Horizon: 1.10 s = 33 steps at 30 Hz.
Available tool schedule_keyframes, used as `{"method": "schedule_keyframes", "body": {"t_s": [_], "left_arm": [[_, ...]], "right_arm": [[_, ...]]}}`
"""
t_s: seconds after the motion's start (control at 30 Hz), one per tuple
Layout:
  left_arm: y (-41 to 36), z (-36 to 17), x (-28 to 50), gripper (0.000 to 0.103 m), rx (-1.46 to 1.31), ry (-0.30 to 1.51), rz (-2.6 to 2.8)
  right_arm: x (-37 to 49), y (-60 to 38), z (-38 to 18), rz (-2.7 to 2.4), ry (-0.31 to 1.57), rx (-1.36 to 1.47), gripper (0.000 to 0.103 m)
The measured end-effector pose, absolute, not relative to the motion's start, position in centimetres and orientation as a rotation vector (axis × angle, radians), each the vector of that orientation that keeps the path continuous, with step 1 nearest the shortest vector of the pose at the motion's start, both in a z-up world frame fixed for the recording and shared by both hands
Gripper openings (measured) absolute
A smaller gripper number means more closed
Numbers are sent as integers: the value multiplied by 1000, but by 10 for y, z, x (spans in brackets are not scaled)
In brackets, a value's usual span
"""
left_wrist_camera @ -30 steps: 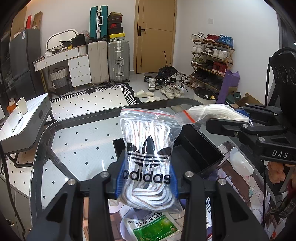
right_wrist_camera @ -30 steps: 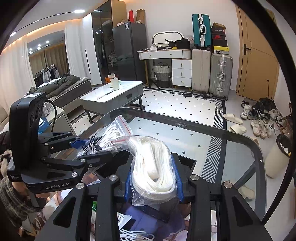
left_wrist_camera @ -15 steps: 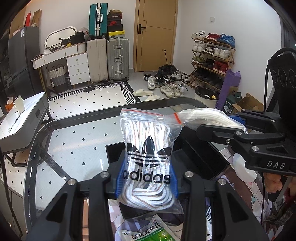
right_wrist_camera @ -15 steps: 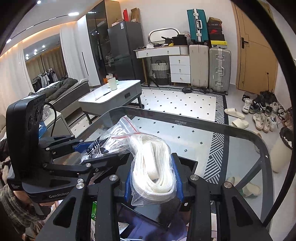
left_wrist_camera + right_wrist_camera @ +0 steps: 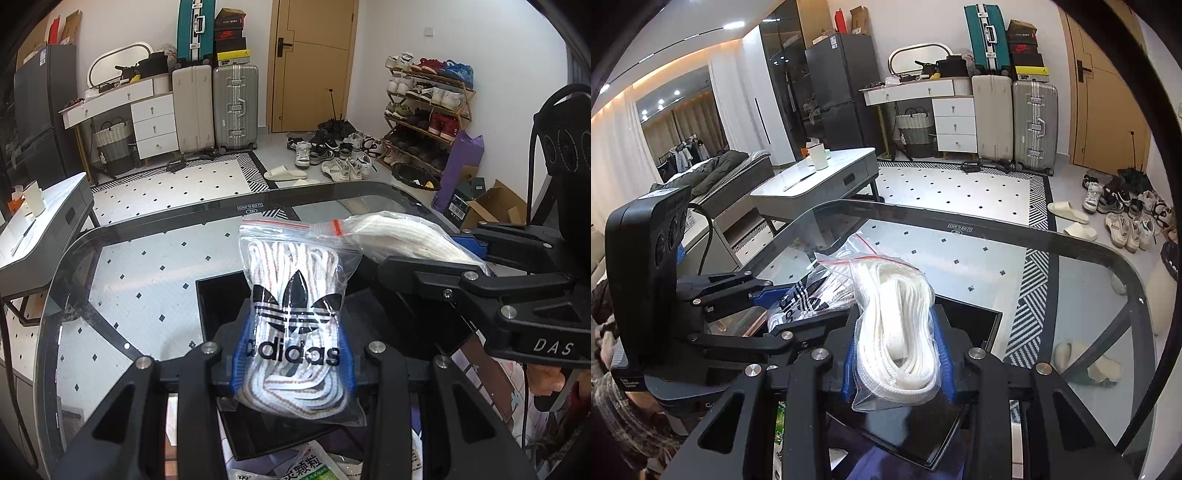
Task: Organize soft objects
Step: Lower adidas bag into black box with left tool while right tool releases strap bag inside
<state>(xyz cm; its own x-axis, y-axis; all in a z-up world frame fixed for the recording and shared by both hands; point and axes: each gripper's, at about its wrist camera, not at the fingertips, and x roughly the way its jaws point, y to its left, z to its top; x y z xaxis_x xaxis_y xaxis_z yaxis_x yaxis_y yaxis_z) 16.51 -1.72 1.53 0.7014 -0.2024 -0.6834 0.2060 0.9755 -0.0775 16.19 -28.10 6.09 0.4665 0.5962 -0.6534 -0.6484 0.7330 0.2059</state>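
Observation:
My left gripper [image 5: 293, 363] is shut on a clear zip bag of striped laces with an Adidas logo [image 5: 295, 314], held upright above a black box [image 5: 218, 302] on the glass table [image 5: 147, 258]. My right gripper [image 5: 897, 363] is shut on a clear zip bag of white laces [image 5: 897, 332], also above the black box [image 5: 975, 325]. In the left wrist view the right gripper [image 5: 469, 254] comes in from the right with its bag [image 5: 399, 236] touching the Adidas bag's top. In the right wrist view the left gripper [image 5: 764, 299] holds the Adidas bag [image 5: 801, 306] just left.
A green and white packet [image 5: 314, 469] lies below the box at the near edge. The glass table's rounded far rim [image 5: 997, 229] runs ahead. Beyond are a white coffee table [image 5: 820, 184], suitcases [image 5: 236, 107], shoes and a shoe rack [image 5: 424, 110].
Both grippers, still holding their bags, have moved forward over the black box. The right gripper's bag has come closer to the Adidas bag.

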Motion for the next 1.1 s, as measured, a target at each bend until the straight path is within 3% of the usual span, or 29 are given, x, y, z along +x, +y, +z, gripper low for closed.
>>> {"method": "schedule_keyframes", "body": {"t_s": [0.47,1.1], "left_arm": [[-27,-4,165,33,31,826,-235],[-31,4,158,33,22,824,-255]], "right_arm": [[166,-264,27,784,861,-84,26],[163,-268,27,765,862,-106,26]]}}
